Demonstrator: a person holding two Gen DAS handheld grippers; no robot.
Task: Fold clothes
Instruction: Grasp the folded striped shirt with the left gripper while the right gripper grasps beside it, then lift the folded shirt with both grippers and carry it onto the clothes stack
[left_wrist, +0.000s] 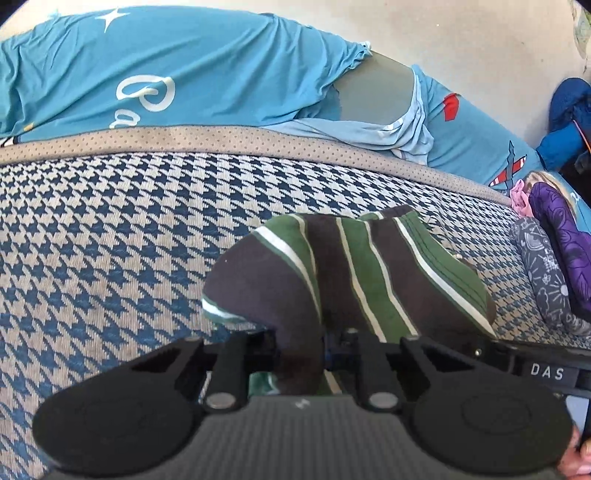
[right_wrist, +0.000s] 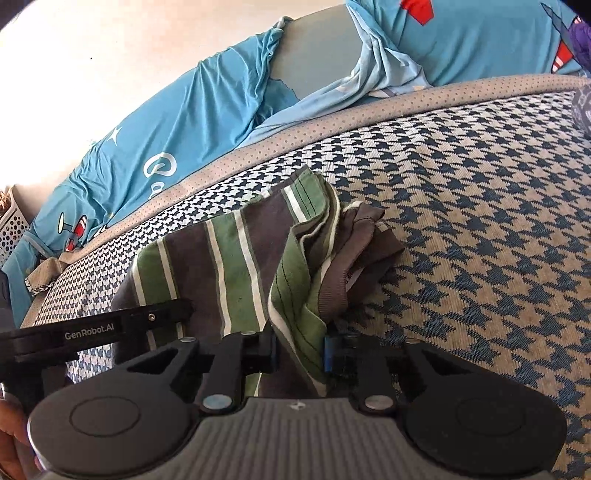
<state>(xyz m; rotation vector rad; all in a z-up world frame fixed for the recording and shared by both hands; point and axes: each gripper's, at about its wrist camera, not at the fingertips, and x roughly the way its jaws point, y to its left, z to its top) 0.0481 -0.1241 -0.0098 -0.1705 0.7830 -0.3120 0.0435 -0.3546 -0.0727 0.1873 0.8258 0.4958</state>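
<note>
Pinching the striped garment (left_wrist: 347, 280) tight, both the left gripper (left_wrist: 300, 354) and right gripper (right_wrist: 300, 347) hold only bunched edges, so lifting off the houndstooth cushion (left_wrist: 110, 240) could let layers slip loose.

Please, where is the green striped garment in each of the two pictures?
Left wrist view: striped garment at lower centre, bunched above the jaws.
Right wrist view: striped garment left of centre, running down between the jaws.
Shared landmark: the blue sheet behind the checked cover.
</note>
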